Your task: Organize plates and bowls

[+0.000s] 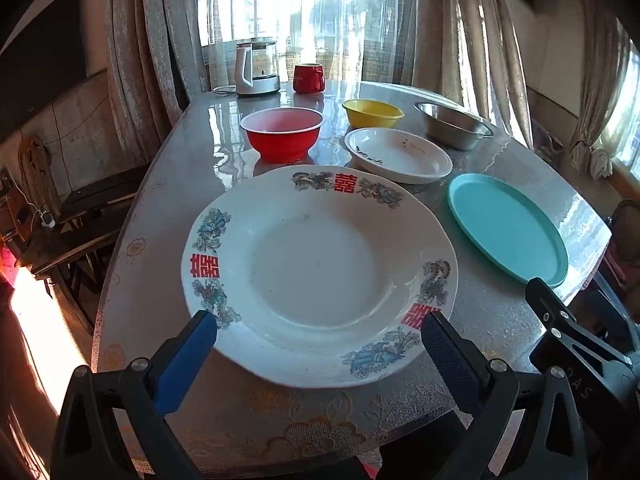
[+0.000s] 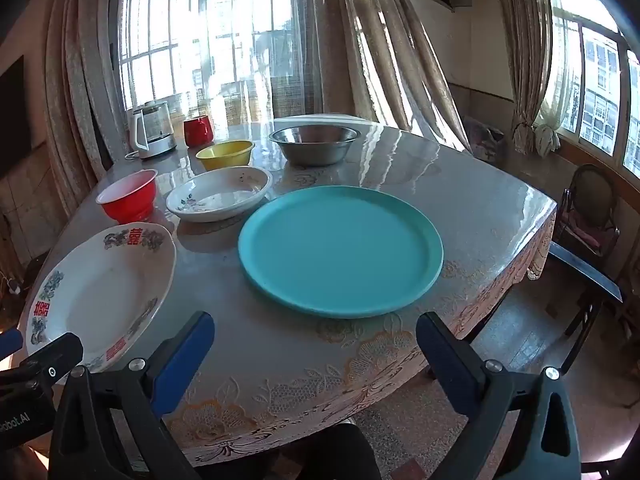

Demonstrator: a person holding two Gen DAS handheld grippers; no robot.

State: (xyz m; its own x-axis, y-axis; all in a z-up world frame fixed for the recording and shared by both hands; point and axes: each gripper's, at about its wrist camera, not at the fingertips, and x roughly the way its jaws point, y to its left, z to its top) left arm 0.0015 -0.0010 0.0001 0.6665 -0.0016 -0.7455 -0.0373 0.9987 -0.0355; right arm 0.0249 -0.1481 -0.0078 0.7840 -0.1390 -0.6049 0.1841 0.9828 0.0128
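A large white plate [image 1: 320, 272] with red characters and blue flowers lies at the table's near edge, straight ahead of my left gripper [image 1: 320, 328], whose blue fingers stand open on either side of its near rim without touching it. A teal plate [image 2: 340, 250] lies flat ahead of my right gripper [image 2: 314, 328], also open and empty. Behind them sit a red bowl [image 1: 282, 134], a small white dish [image 1: 398, 154], a yellow bowl [image 1: 372, 113] and a steel bowl [image 1: 454, 124].
A kettle [image 1: 258, 68] and a red mug [image 1: 308, 77] stand at the table's far edge by the window. The glossy table [image 2: 460, 208] drops off to the right, where chairs [image 2: 588, 208] stand. Curtains hang behind.
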